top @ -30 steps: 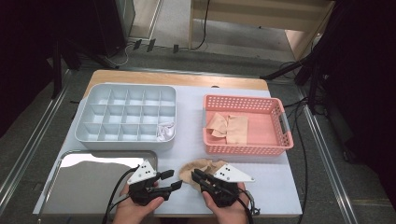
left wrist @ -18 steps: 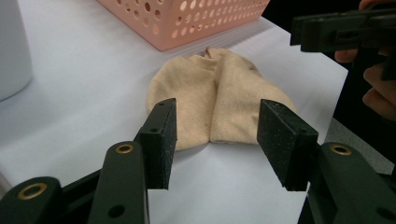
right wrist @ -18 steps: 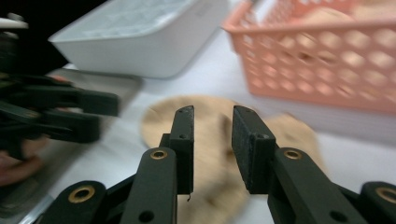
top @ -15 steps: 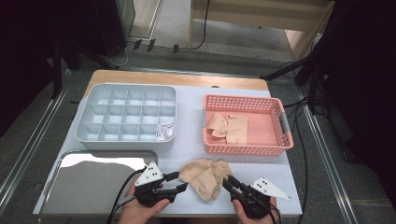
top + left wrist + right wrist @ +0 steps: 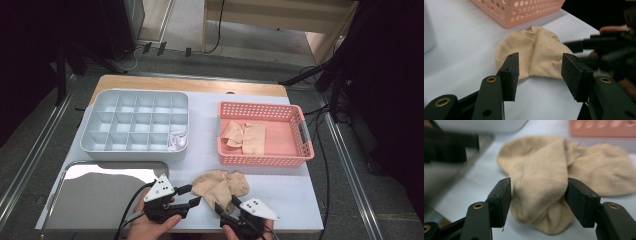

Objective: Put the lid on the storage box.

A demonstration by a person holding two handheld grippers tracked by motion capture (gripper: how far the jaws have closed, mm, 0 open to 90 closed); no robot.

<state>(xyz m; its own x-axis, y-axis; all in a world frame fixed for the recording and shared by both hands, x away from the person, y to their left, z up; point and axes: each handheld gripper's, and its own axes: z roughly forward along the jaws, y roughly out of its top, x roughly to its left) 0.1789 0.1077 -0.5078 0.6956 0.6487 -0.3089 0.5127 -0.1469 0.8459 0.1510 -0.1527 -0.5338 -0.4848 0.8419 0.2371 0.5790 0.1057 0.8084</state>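
One crumpled beige knit sock (image 5: 220, 185), soft, light, limp, on white counter (image 5: 280, 190) before pink basket (image 5: 262, 132); right gripper (image 5: 537, 195) jaws just opening, astride its bunched fold; left gripper (image 5: 539, 72) jaws apart, empty.

High view looks down; both tool views closely share the sock (image 5: 220, 184).

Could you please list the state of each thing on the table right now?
Sock: crumpled on the table, not gripped.
Left hand-held gripper: open, beside the sock.
Right hand-held gripper: jaws just opening, sock between them.
Basket: holds flat beige socks.
Organizer: one white item in a corner cell.
Tray: empty.
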